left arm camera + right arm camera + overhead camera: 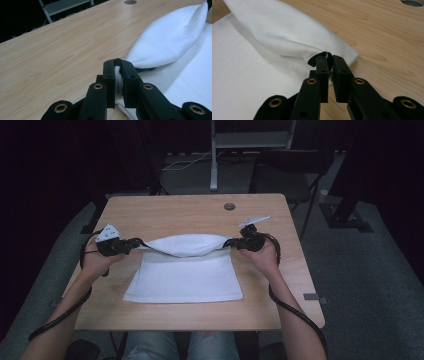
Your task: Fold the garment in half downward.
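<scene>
Cloth (184,270) — corners in both tongs

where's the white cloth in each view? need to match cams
High view: white cloth centre of the table, far edge lifted between both tongs.
Left gripper view: right side, corner pinched in the jaws.
Right gripper view: left and upper left, corner pinched.
Shared landmark: round table hole.

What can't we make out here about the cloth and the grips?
- High view: where the left gripper and right gripper pinch the white cloth is too small and dim to read.
- Left gripper view: the pinched corner is hidden between the jaws.
- Right gripper view: the cloth's underside is hidden by the lifted fold.
- High view: the round thing on the table is too small to identify.
</scene>
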The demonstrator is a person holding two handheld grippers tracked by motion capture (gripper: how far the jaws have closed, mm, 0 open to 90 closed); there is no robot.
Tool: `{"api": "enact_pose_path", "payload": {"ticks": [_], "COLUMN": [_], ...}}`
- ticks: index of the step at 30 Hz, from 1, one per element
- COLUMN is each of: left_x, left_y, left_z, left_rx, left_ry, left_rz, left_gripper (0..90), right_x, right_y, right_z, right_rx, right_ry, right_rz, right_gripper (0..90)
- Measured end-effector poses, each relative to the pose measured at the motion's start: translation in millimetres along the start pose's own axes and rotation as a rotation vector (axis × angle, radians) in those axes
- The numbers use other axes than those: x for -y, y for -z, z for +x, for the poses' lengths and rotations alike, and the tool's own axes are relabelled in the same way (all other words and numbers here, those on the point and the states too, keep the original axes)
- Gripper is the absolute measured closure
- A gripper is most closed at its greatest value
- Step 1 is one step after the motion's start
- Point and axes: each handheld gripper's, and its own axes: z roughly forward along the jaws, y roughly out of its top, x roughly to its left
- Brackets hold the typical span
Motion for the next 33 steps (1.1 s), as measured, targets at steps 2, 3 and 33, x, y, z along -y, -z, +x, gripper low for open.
{"api": "enact_pose_path", "payload": {"ticks": [2, 3, 33], "left_x": [-0.2, 0.2, 8.3], "left_y": [2.4, 3.7, 32.9], "left_z": [-1.7, -1.9, -23.5], "left_rx": [0.003, 0.003, 0.016], "left_ry": [-0.01, -0.017, -0.122], "left_rz": [0.003, 0.005, 0.027], "left_gripper": [83.3, 83.3, 83.4], "right_x": [-0.2, -0.2, 11.9], "right_y": [1.4, 2.0, 20.1], "right_z": [2.5, 3.3, 21.7], "right_rx": [-0.002, -0.003, -0.024], "right_ry": [0.006, 0.008, 0.069], "right_rz": [0.002, 0.003, 0.02], "right_gripper": [84.4, 84.4, 84.3]}}
